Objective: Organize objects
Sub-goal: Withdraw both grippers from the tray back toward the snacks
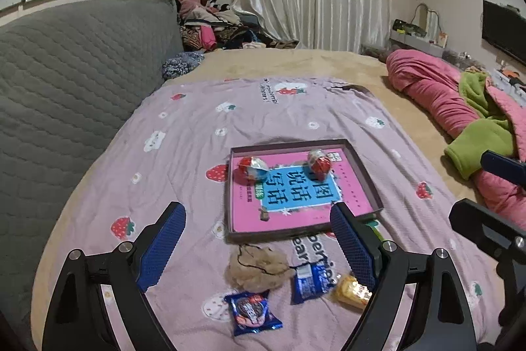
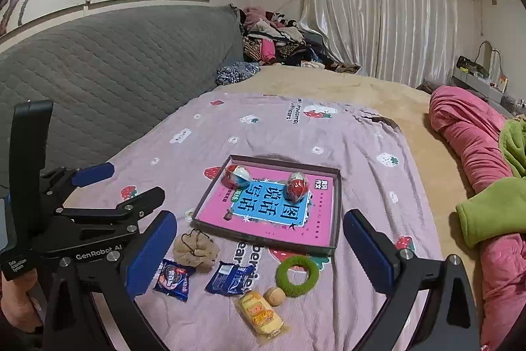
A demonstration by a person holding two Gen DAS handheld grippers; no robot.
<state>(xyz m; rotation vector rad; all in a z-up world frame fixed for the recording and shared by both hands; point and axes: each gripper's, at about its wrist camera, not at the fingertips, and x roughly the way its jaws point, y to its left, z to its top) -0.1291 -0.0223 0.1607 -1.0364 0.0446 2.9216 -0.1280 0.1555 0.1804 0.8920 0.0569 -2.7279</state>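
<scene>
A shallow dark tray (image 1: 365, 173) (image 2: 335, 213) with a pink and blue book cover inside lies on the bed. Two red foil eggs (image 1: 251, 168) (image 1: 319, 165) sit at its far end; they also show in the right wrist view (image 2: 237, 176) (image 2: 297, 186). In front lie a beige scrunchie (image 1: 254, 267) (image 2: 196, 247), two blue snack packets (image 1: 252, 311) (image 1: 310, 282) (image 2: 173, 280) (image 2: 231, 278), a yellow packet (image 1: 351, 290) (image 2: 261, 314), a green ring (image 2: 297, 275) and a small tan ball (image 2: 275, 295). My left gripper (image 1: 259, 249) is open above them. My right gripper (image 2: 259, 252) is open and empty.
A lilac strawberry-print sheet (image 1: 184, 127) covers the bed. A grey quilted headboard (image 1: 65, 71) runs along the left. Pink and green blankets (image 1: 460, 107) pile at the right. Clothes (image 1: 213, 28) are heaped at the far end by the curtains.
</scene>
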